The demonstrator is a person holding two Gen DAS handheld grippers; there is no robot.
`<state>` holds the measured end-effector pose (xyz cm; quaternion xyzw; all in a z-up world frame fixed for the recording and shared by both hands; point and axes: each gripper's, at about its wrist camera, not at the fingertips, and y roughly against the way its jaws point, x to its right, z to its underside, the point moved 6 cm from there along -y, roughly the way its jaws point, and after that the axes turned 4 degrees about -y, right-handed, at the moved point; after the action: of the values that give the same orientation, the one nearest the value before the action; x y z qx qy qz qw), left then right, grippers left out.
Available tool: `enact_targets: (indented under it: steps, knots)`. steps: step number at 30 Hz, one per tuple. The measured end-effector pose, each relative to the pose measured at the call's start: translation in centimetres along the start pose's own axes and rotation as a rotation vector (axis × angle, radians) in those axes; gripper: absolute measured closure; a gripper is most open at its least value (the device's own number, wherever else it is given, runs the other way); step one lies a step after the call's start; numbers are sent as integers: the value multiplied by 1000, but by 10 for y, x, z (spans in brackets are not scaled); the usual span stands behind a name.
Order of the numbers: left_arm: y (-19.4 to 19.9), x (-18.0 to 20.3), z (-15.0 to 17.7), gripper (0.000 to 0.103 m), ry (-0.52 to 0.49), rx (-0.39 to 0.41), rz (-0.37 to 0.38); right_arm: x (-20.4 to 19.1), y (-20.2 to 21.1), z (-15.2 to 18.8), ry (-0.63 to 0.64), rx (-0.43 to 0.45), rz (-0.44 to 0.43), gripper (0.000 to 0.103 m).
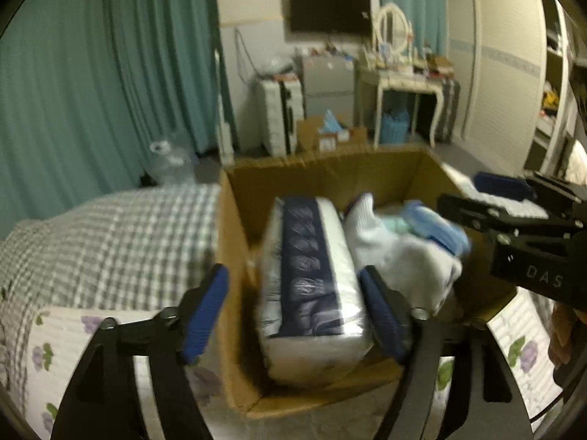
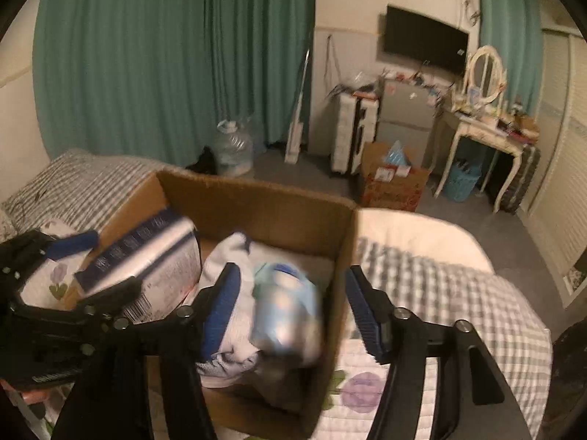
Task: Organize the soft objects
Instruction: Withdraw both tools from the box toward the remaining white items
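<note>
Bedroom, dim light: teal curtains, wall TV, dressing table w/ oval mirror in the bg, bed w/ grey check cover in the fg.

Left wrist view: open cardboard box [image 1: 330, 176] sits on the bed, frame center. Grey check cover [image 1: 110, 242] at left, floral quilt [image 1: 55, 359] lower left. Inside the box, left half: wrapped tissue pack [image 1: 312, 286], white w/ navy band, lying lengthwise toward the cam. Left gripper [image 1: 295, 315] jaws wide: left pad sits outside the box wall, right pad inside the box just beside the pack's right edge; contact there can't be confirmed (blur). No squeeze visible. Right half of the box: white sock [image 1: 396, 256] piled w/ a light-blue cloth bundle [image 1: 436, 227] on top. Right gripper [image 1: 506, 201] enters from the right edge, over the box's right side.

Right wrist view: same box [image 2: 256, 198] center, TV [image 2: 425, 40] upper right, water jug [image 2: 233, 146] on the floor by the curtain. Right gripper [image 2: 290, 308] jaws wide, straddling the box's right wall: left pad inside, right pad outside over the bed. Blue-and-white cloth bundle [image 2: 286, 315] between the pads, motion-blurred, not pinched. White sock [image 2: 223, 260] under and left of it. Tissue pack [image 2: 146, 253] leans tilted in the box's left part. Left gripper [image 2: 84, 260] at lower left, open around the pack's near end.
</note>
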<state>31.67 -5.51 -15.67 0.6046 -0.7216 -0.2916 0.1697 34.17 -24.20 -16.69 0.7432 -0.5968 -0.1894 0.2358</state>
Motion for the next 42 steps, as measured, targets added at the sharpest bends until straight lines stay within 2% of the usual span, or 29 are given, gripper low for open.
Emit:
enact_targets:
  steps: [5,11,12,14,15,18,23,24,25,27,31,38,42]
  knots:
    - [37,-11,-14,21,15,86,-49,5,41,-14,-44,84,-9,38]
    - [87,-25,-26,20,59,157,-53,-9,102,-23,-12,182,0,36]
    - [93,-26,-27,19,63,166,-55,-13,111,-24,-5,193,-2,35]
    - [111,-29,-28,9,71,192,-58,-21,132,-25,16,220,8,34]
    - [119,-31,-30,4,76,208,-58,-25,140,-25,25,232,17,31]
    - [145,-29,-29,4,79,244,-54,-35,165,-26,48,269,29,23]
    - [180,-29,-28,4,63,291,-66,-44,194,-17,28,271,-9,20]
    - [188,-29,-26,4,61,300,-69,-46,200,-15,27,273,-9,17]
    - [194,-31,-25,4,62,308,-72,-49,206,-12,33,277,-6,9]
    - [203,-30,-19,4,68,314,-68,-54,216,-7,52,287,11,4]
    - [211,-31,-14,4,91,317,-43,-62,231,1,72,286,30,0]
    - [212,-35,7,4,96,297,-63,-66,249,13,45,279,46,0]
    - [208,-36,15,4,115,286,-28,-71,252,24,36,284,40,0]
